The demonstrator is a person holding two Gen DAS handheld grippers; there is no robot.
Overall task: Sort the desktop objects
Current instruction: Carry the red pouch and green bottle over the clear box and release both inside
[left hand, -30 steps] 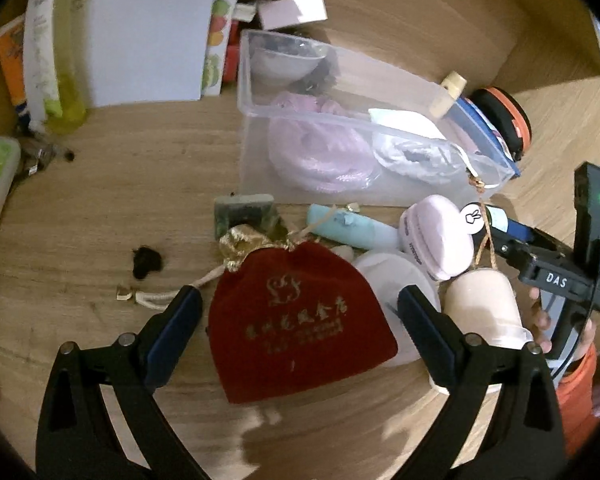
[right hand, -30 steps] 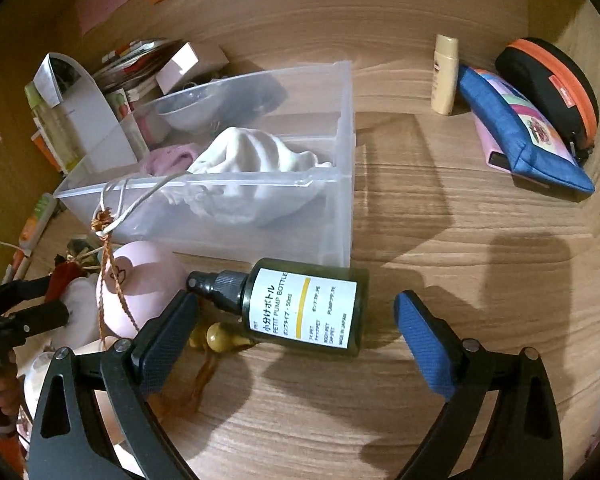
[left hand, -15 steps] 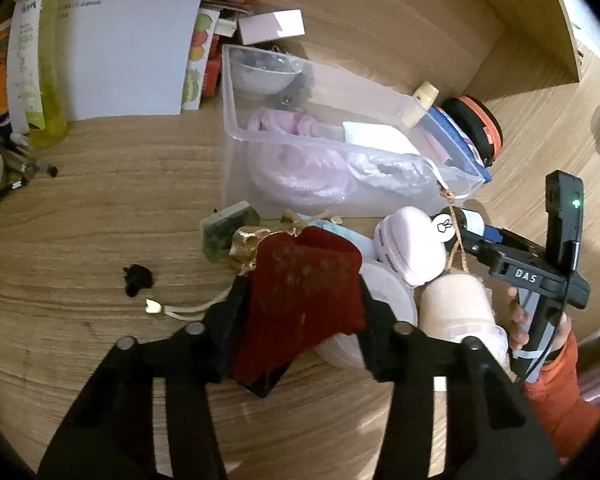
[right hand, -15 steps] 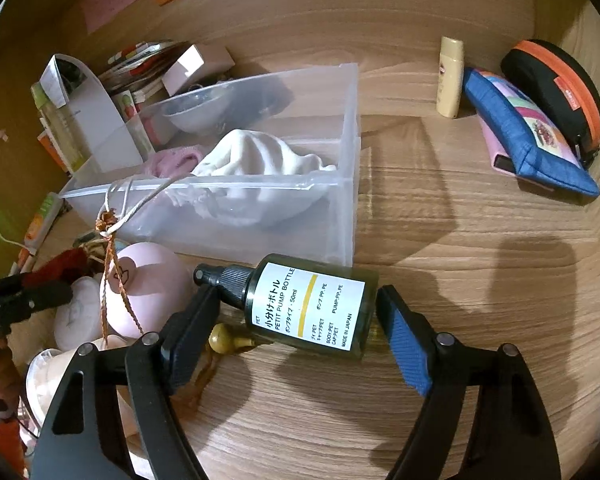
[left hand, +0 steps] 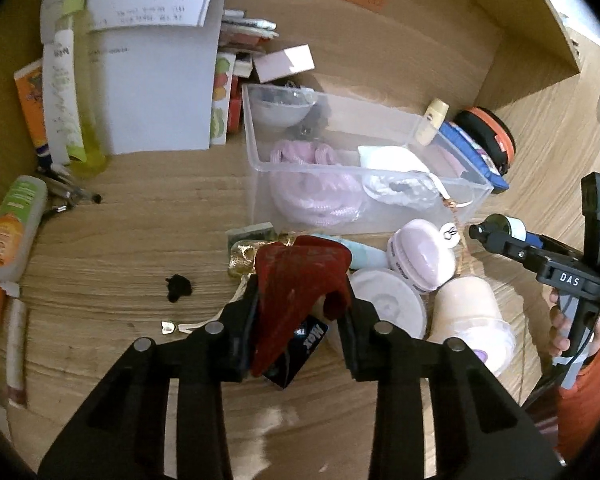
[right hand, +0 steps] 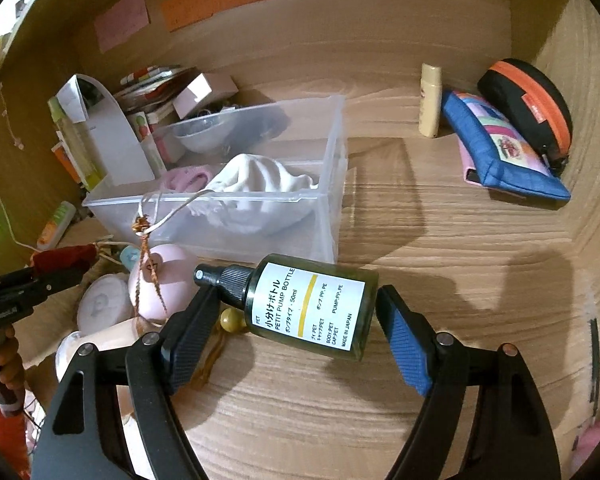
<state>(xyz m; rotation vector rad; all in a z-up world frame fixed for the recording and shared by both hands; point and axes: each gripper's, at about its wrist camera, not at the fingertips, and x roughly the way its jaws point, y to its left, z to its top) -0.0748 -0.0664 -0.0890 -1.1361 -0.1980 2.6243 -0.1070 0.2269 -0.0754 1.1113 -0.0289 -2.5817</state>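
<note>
My left gripper (left hand: 300, 312) is shut on a red velvet pouch (left hand: 296, 276) with a gold neck, bunched between the fingers and lifted off the wooden desk; a small black card shows under it. My right gripper (right hand: 296, 320) is shut on a dark green pump bottle (right hand: 308, 304) with a white label, held sideways just in front of the clear plastic bin (right hand: 332, 184). The bin (left hand: 256, 148) holds pink cord, a white cloth and a bowl. The right gripper also shows in the left wrist view (left hand: 496, 236).
A pink round case (left hand: 420, 256), a white disc (left hand: 384, 304), a cream cup (left hand: 468, 312) and a teal tube lie by the bin. A blue pouch (right hand: 496, 152), an orange-black case (right hand: 532, 108) and a small beige bottle (right hand: 430, 100) sit back right. Tubes, papers and boxes crowd the left.
My left gripper closed on the red pouch and lifted it, crumpling it. My right gripper closed on the pump bottle and raised it slightly.
</note>
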